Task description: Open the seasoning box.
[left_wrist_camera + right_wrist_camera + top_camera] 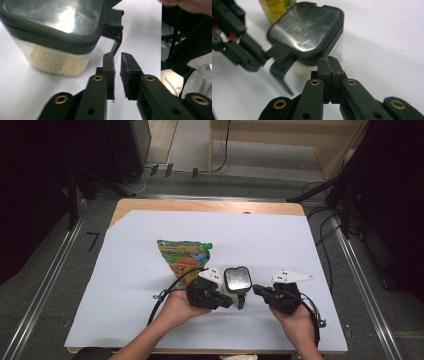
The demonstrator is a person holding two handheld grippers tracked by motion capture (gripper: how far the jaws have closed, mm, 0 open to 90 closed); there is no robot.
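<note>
A clear square container [237, 278] with a dark, glossy lid [307, 27] stands on the white sheet [125, 310]; something pale and fibrous shows through its wall [57, 60]. A black latch [282, 65] hangs off the lid's near side. My left gripper [117, 58] points at that latch [113, 27] with its jaws a narrow gap apart and nothing between them; the latch's lower tip sits just above the left jaw. My right gripper [329, 62] is shut with nothing in it, its tips against the lid's rim. In the high view the left gripper [231, 302] and right gripper [256, 290] flank the container.
A yellow and green snack pouch [184, 255] with a green cap lies flat just behind and left of the container. The sheet covers a wooden table [200, 206]. Cables trail from both grippers, and dark stands and cables ring the floor around the table.
</note>
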